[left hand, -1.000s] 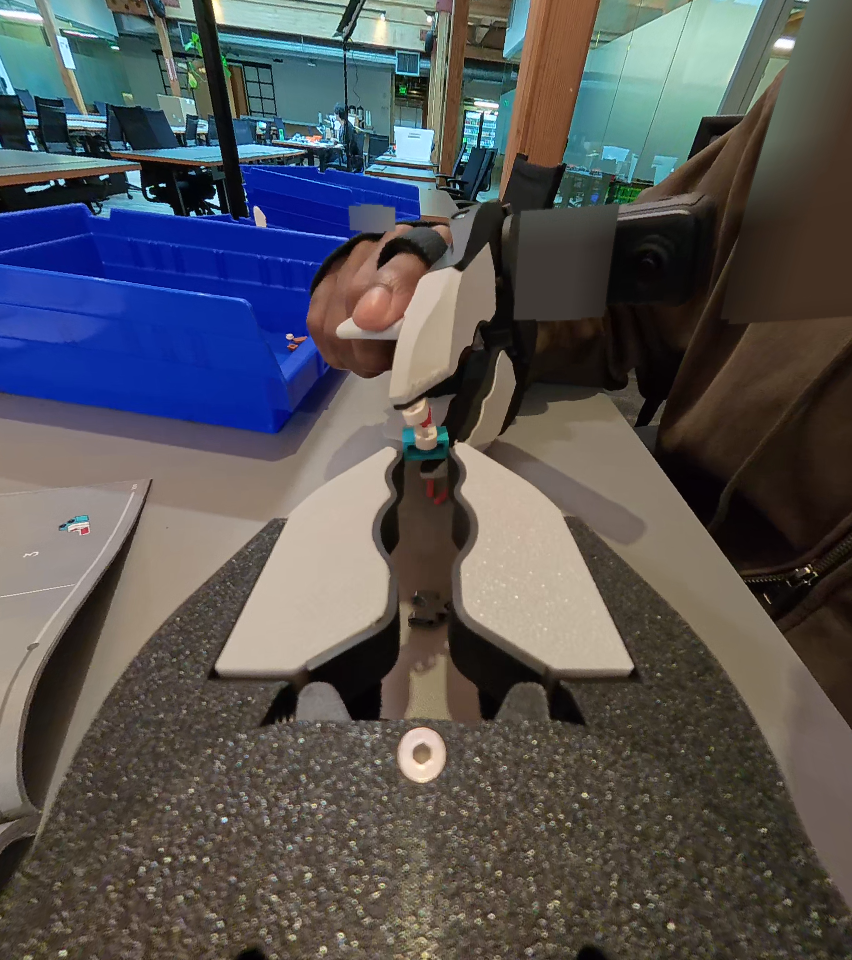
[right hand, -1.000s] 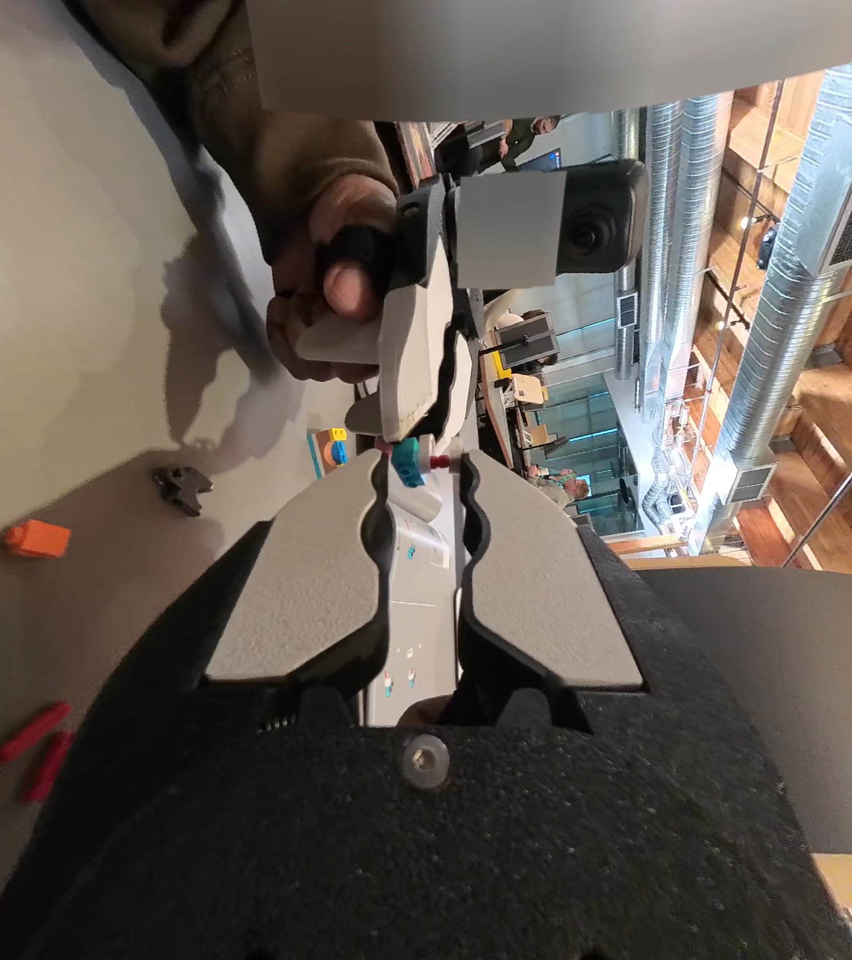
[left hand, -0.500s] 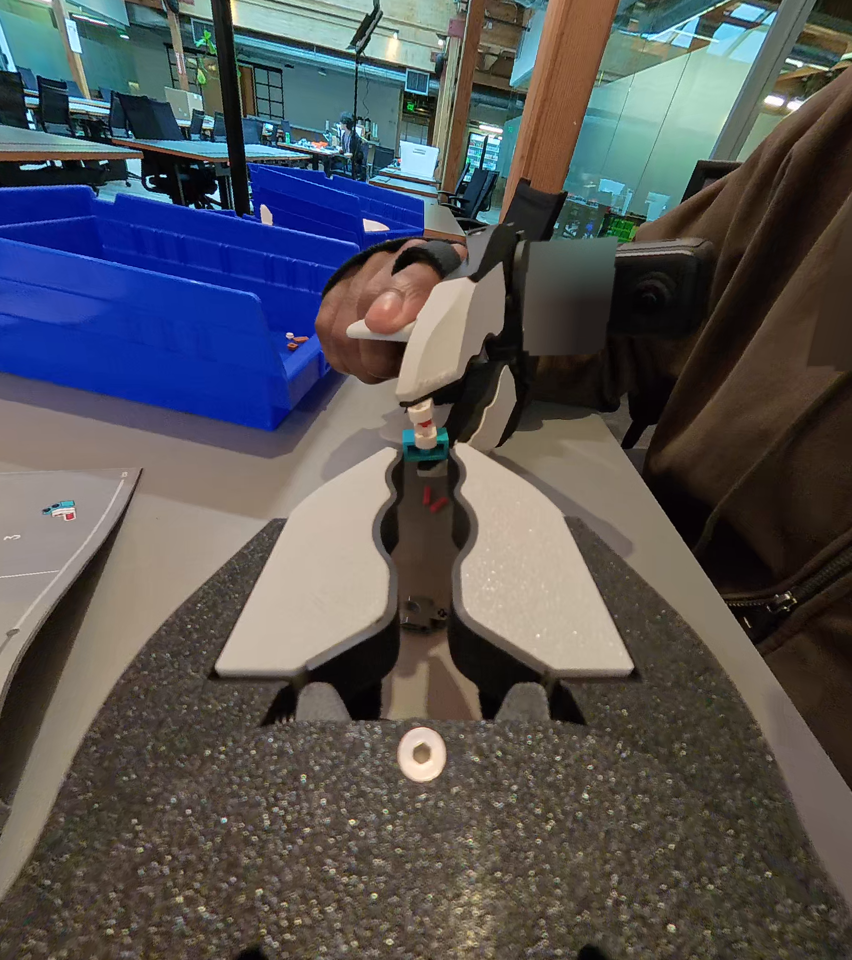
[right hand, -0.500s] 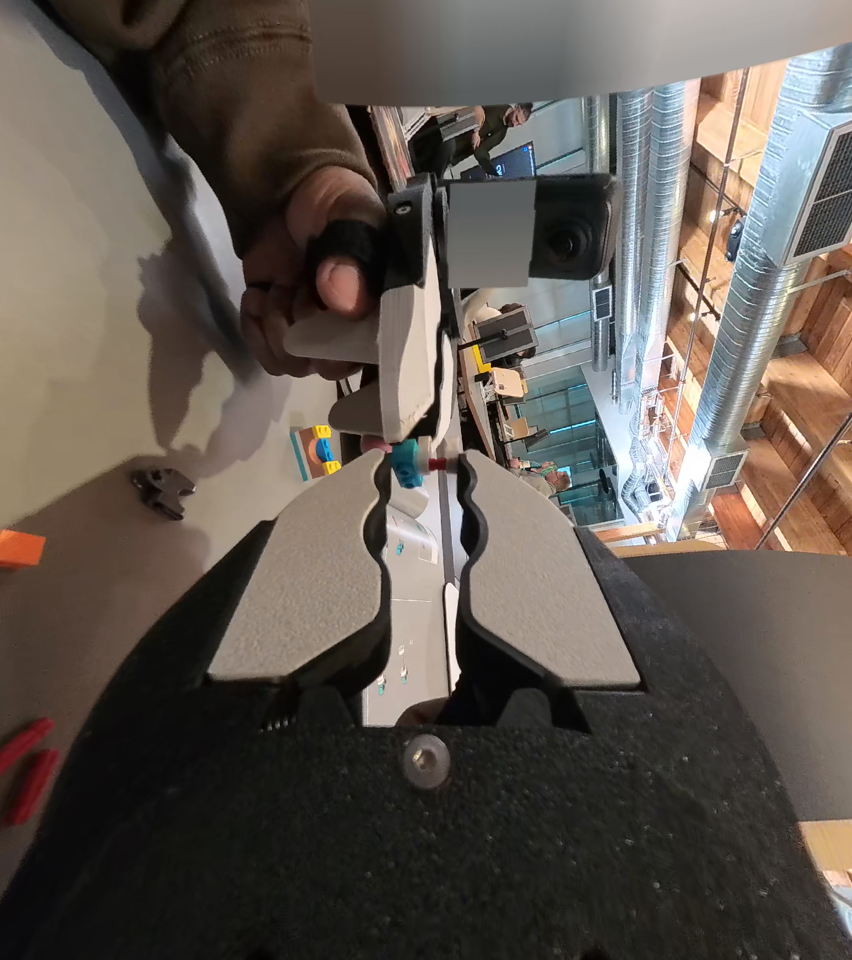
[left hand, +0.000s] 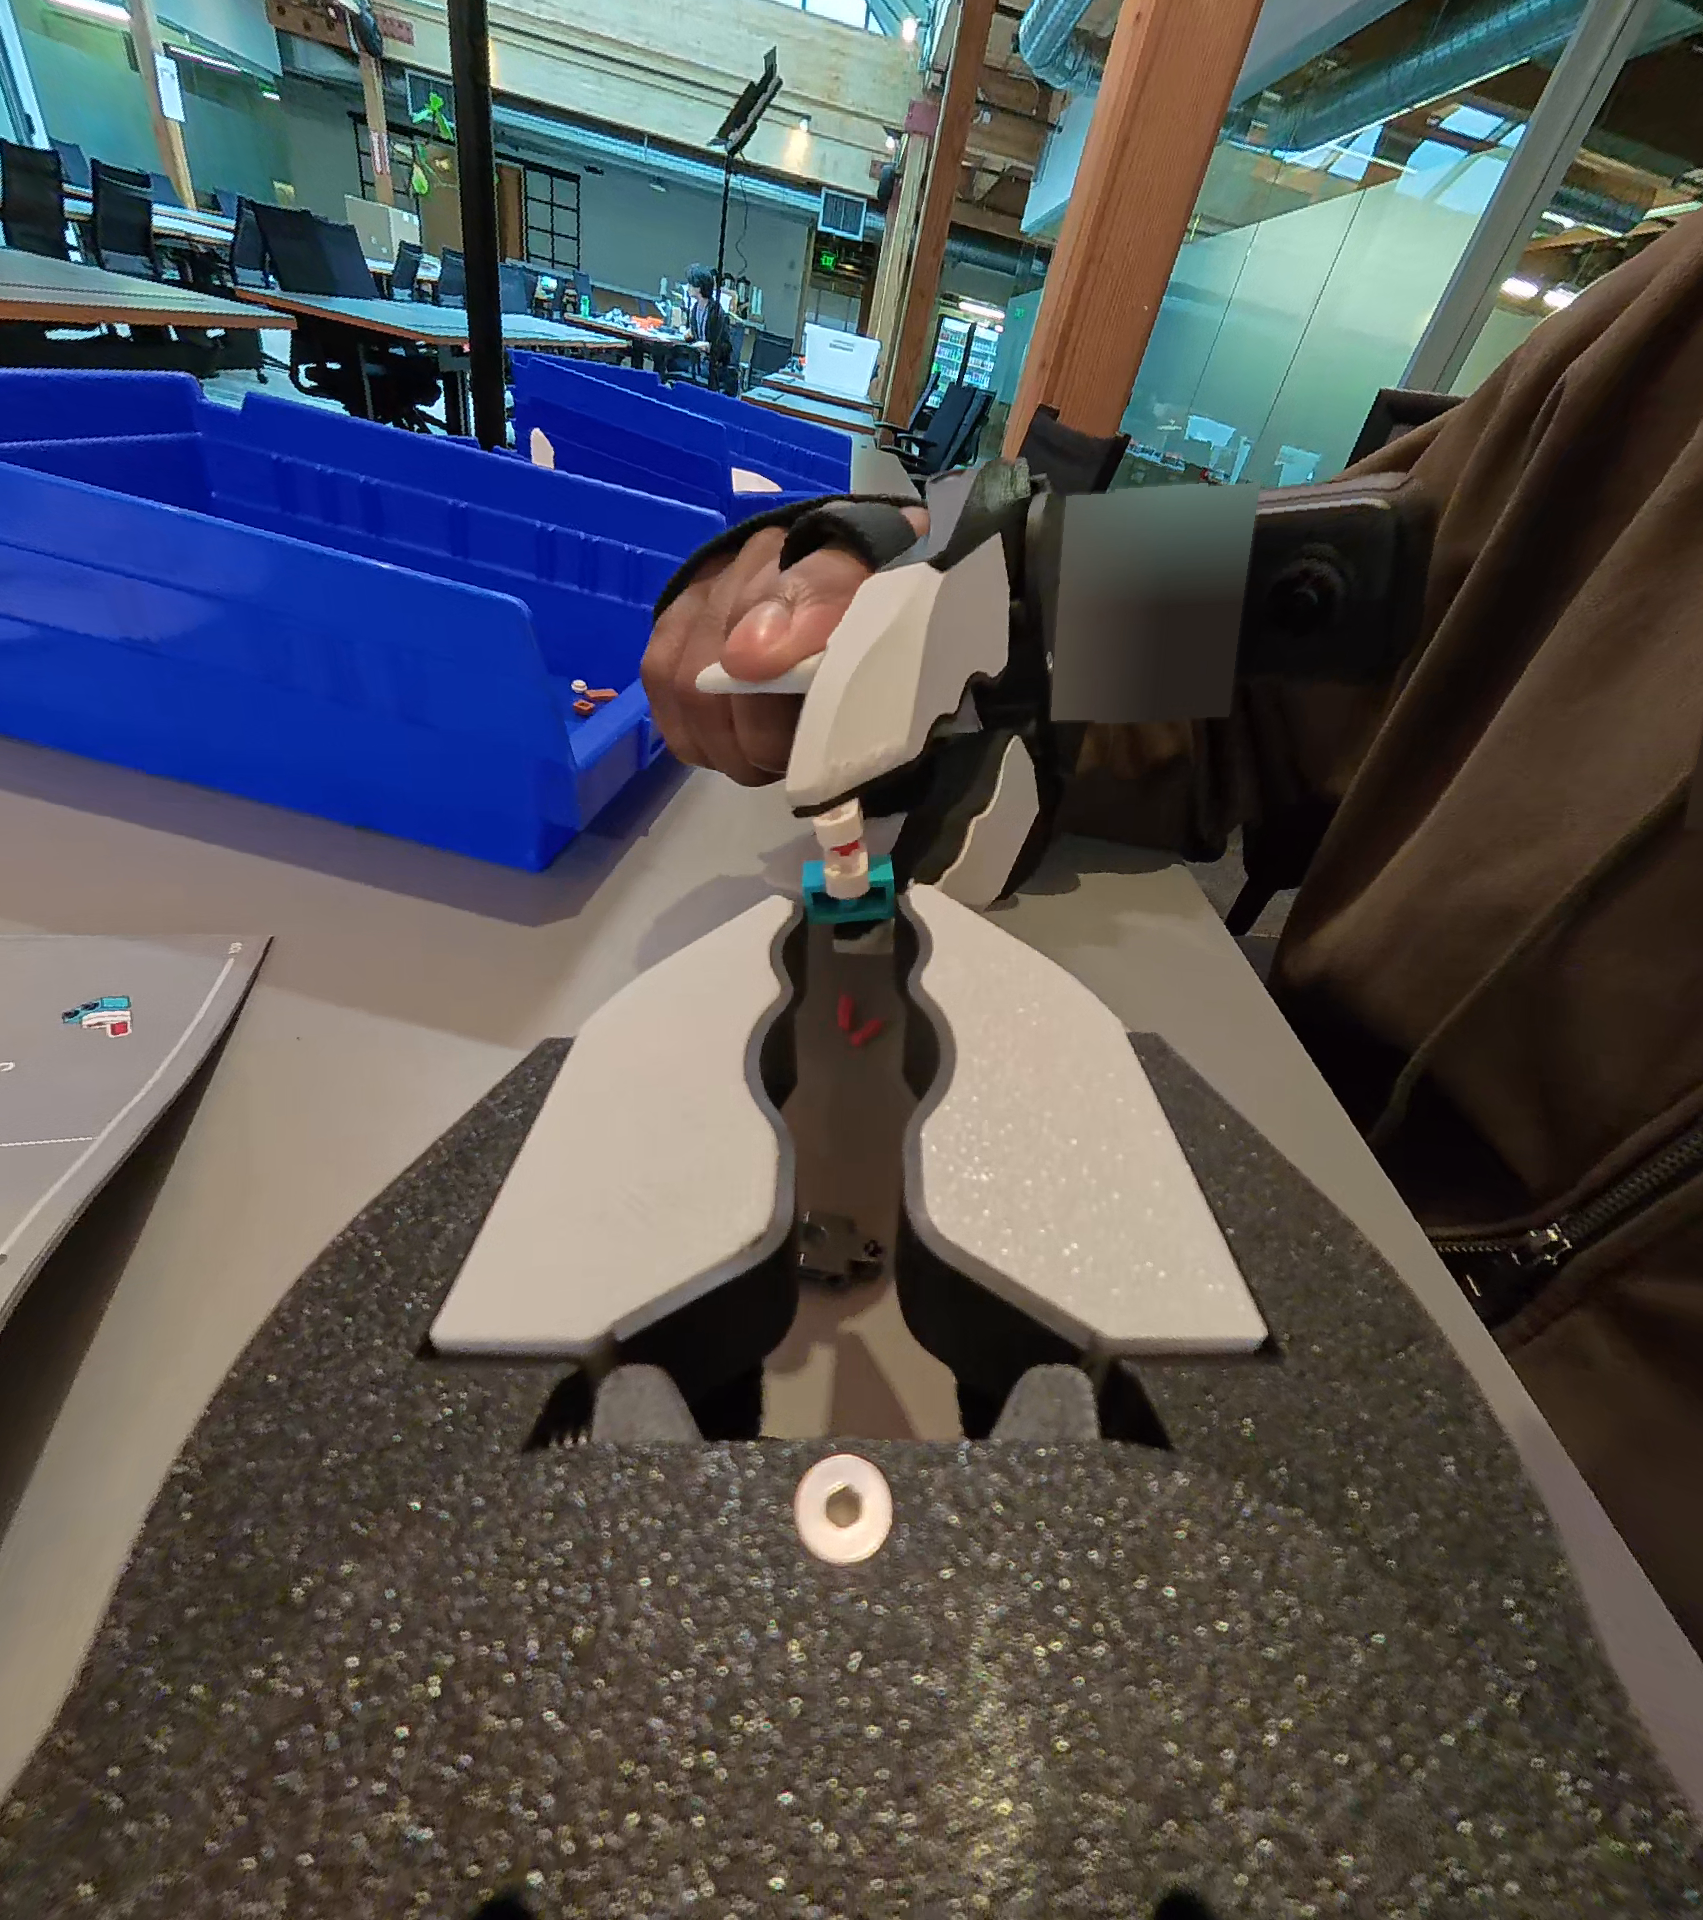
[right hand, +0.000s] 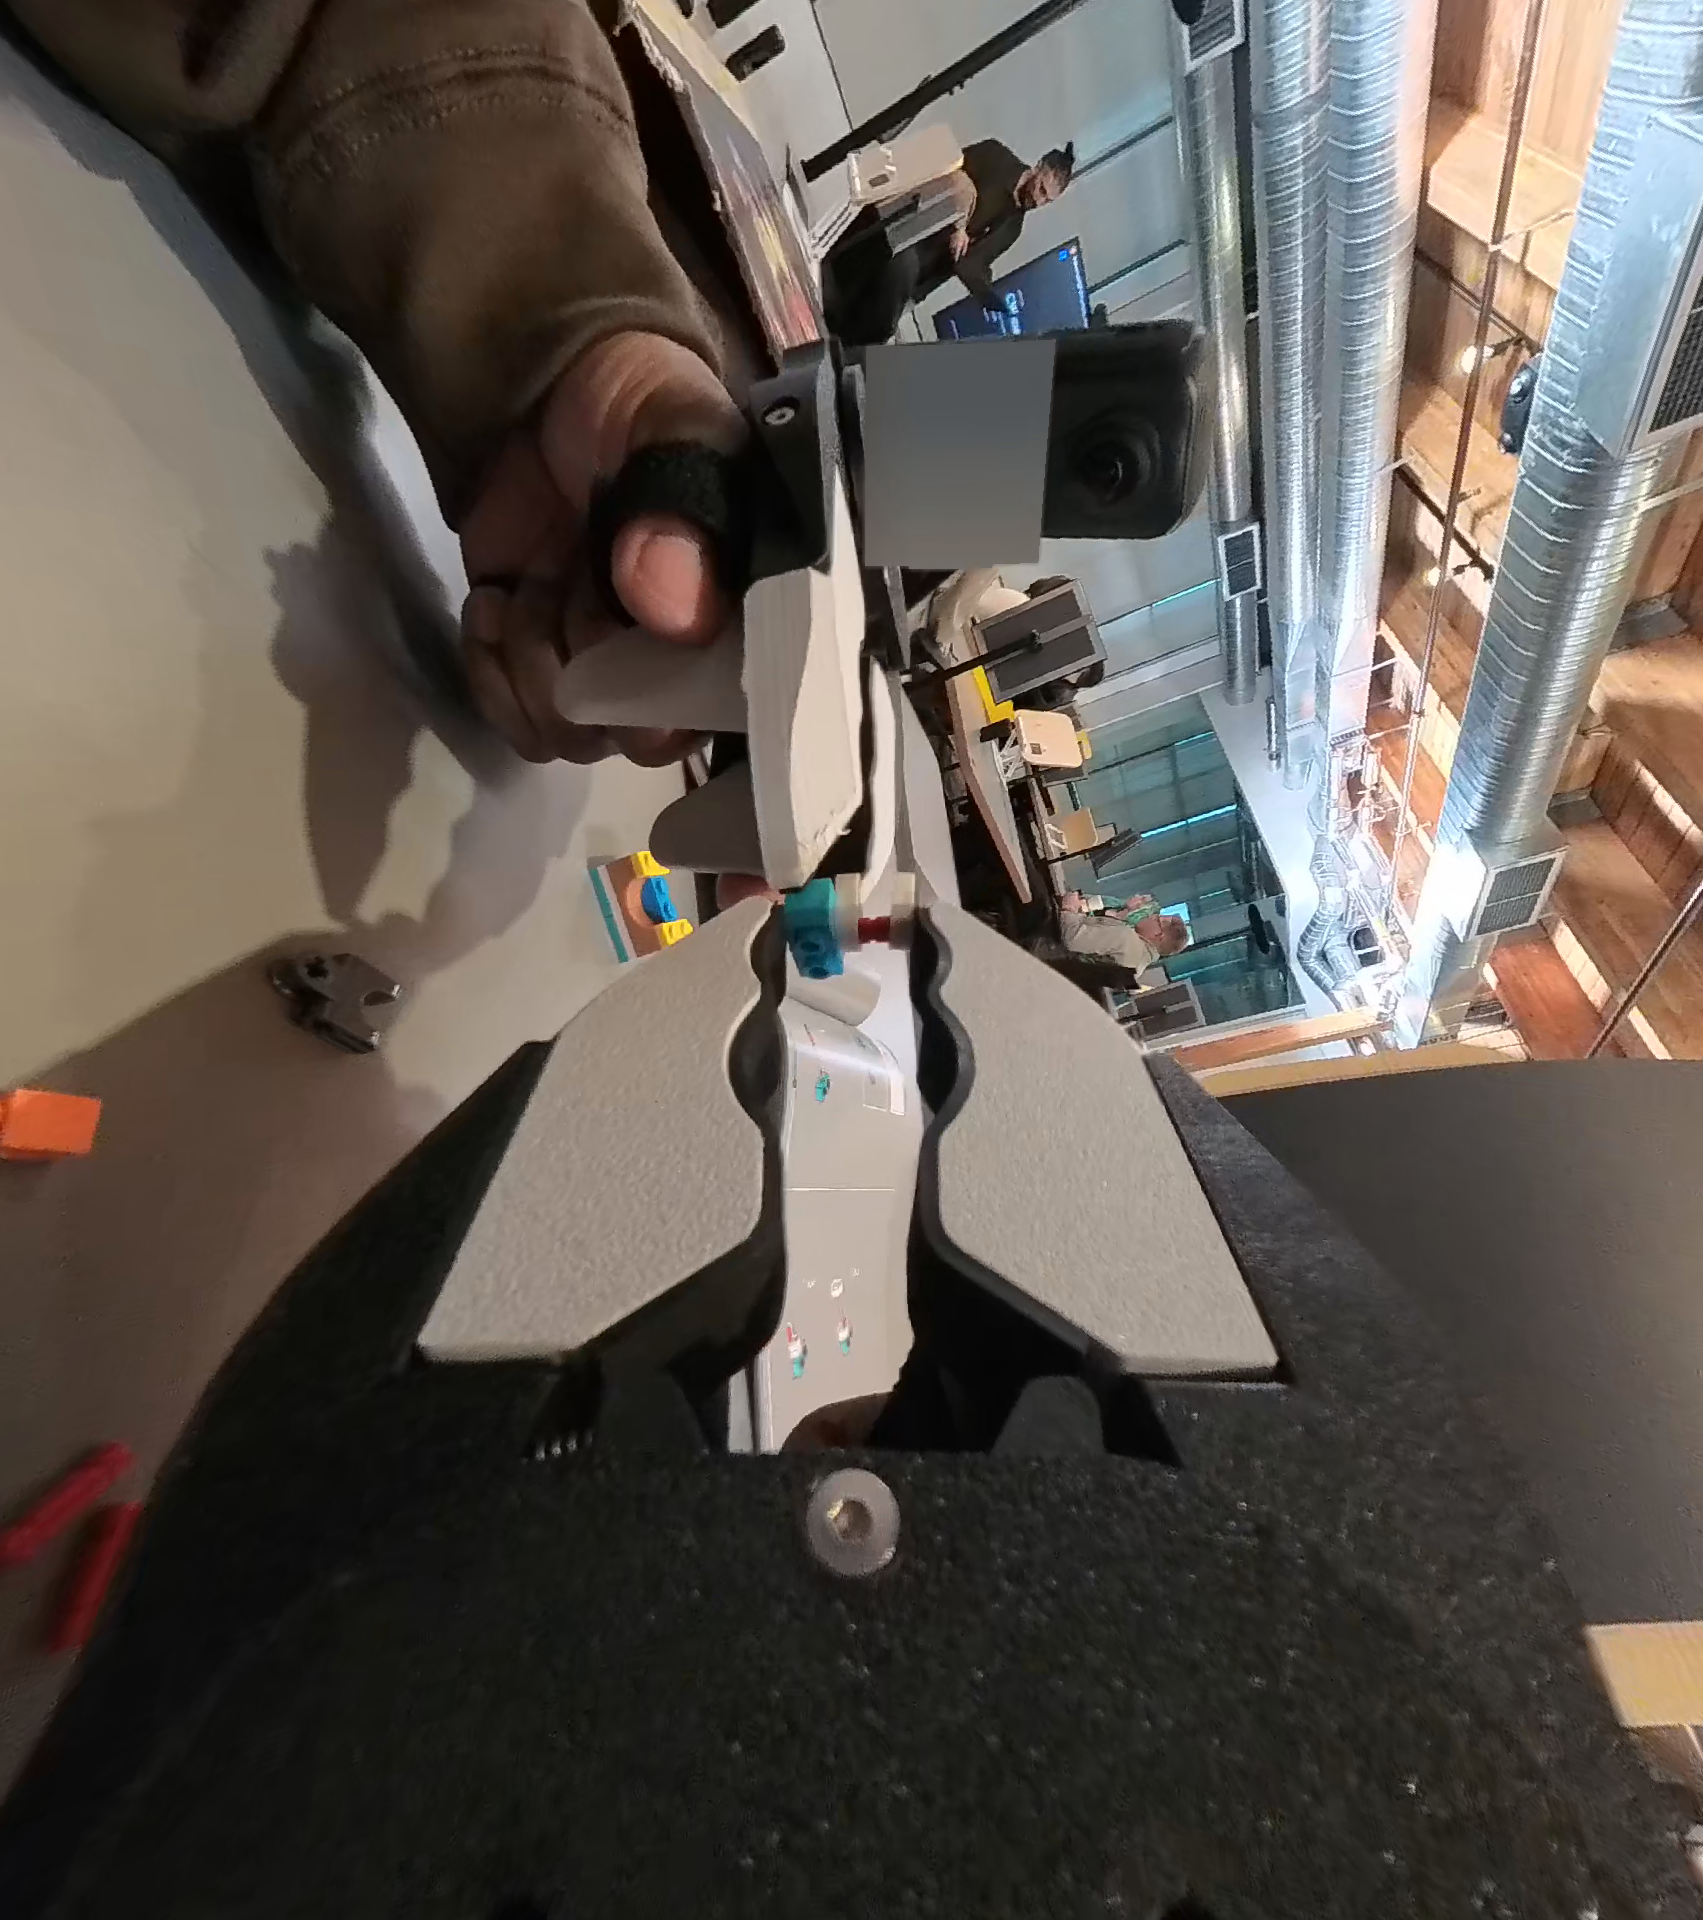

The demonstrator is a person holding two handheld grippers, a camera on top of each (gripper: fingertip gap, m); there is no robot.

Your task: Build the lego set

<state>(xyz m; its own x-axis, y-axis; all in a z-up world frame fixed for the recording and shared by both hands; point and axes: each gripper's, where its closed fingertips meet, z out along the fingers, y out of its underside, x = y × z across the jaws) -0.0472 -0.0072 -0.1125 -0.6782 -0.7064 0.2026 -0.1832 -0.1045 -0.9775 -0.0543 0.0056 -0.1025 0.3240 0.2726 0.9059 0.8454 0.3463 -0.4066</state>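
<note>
- Left wrist view: the left gripper (left hand: pixel 845 914) pinches the teal brick (left hand: pixel 844 902) at its tips. The right gripper (left hand: pixel 852 821) comes down from above, clamped on the white-and-red pin (left hand: pixel 841 854) stuck in that brick. Grey table (left hand: pixel 327 966), blue bins (left hand: pixel 234 623), a manual (left hand: pixel 26 1101), open office behind.
- Right wrist view: sideways shot, same little lego assembly (right hand: pixel 826 930) up off the table between both tips. Loose bits on the tabletop: orange brick (right hand: pixel 31 1122), two red pins (right hand: pixel 68 1527), dark piece (right hand: pixel 336 1000). Silver ducts (right hand: pixel 1283 312) overhead.
</note>
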